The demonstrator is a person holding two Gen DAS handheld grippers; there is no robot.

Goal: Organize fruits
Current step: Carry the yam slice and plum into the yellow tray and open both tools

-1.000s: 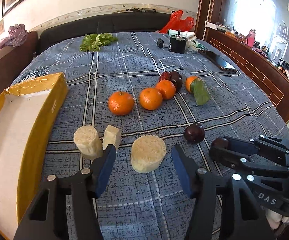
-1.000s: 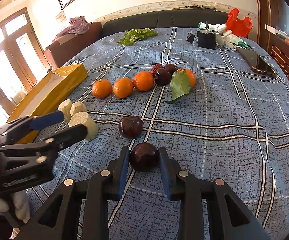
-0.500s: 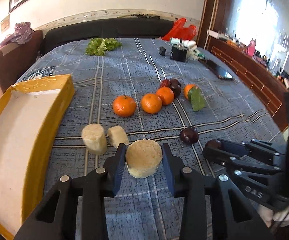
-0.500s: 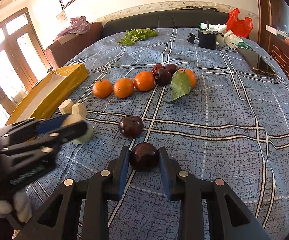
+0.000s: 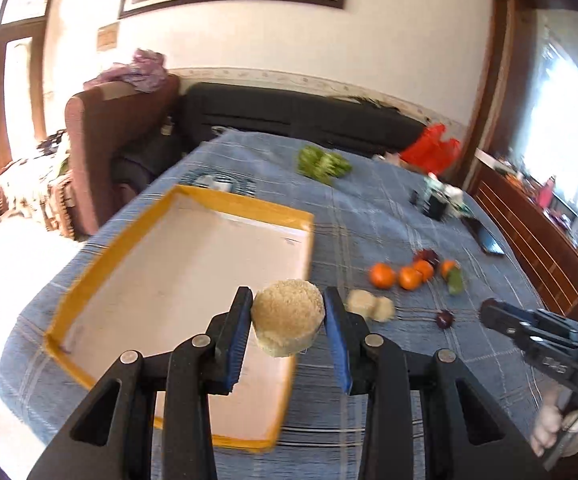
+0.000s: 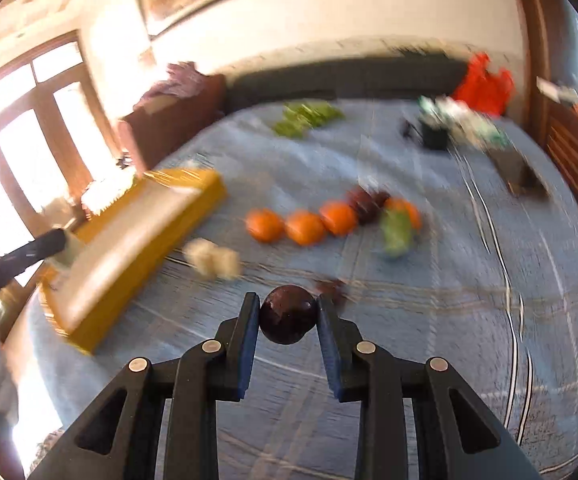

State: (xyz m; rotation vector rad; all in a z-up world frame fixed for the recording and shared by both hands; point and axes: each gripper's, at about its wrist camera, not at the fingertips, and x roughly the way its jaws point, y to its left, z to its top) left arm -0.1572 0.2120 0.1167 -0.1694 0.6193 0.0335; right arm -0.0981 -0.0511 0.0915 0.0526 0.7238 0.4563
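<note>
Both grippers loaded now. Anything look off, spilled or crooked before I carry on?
Nothing stands out. The left gripper holds the pale round chunk squarely above the yellow tray, and the right gripper holds a dark plum centred between its fingers. The oranges sit in a row. The right view is blurred.

Glaring window daylight, fisheye bending at edges, right wrist view heavily motion-blurred.

Pale round fibrous chunk held up over the yellow-rimmed tray, dark plum lifted too, w/ two pale chunks, another plum & an orange row on the cloth.
</note>
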